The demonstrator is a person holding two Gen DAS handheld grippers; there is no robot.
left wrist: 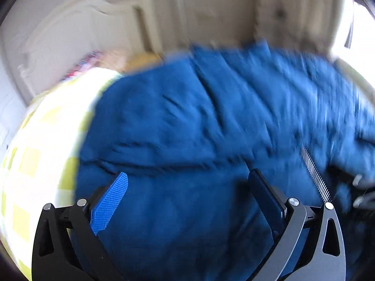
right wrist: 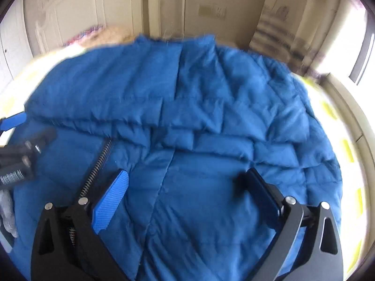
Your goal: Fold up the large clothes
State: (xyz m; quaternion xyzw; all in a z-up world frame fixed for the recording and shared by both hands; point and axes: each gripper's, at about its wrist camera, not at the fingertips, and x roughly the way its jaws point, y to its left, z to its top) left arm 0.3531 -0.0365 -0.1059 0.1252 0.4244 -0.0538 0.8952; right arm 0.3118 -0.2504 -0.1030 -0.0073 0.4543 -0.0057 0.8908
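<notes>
A large blue quilted jacket [left wrist: 187,117] lies spread over a bed, filling both views [right wrist: 199,105]. Its metal zipper [right wrist: 98,161] runs along an open front edge, and in the blurred left wrist view the zipper [left wrist: 314,171] is at the right. My left gripper [left wrist: 188,178] hovers over the jacket's left part, jaws wide apart with only flat fabric below them. My right gripper [right wrist: 185,174] is open over the jacket's lower middle, beside a seam, with nothing pinched. One blue pad [right wrist: 16,120] of the left gripper shows at the left edge of the right wrist view.
The bed has a yellow-and-white check sheet [left wrist: 42,140], showing left of the jacket and along its right side [right wrist: 346,152]. Cream wardrobe doors [right wrist: 77,14] and a wall stand behind. Pillows or soft things [right wrist: 110,35] lie at the back left. A bright window [right wrist: 361,53] is at the right.
</notes>
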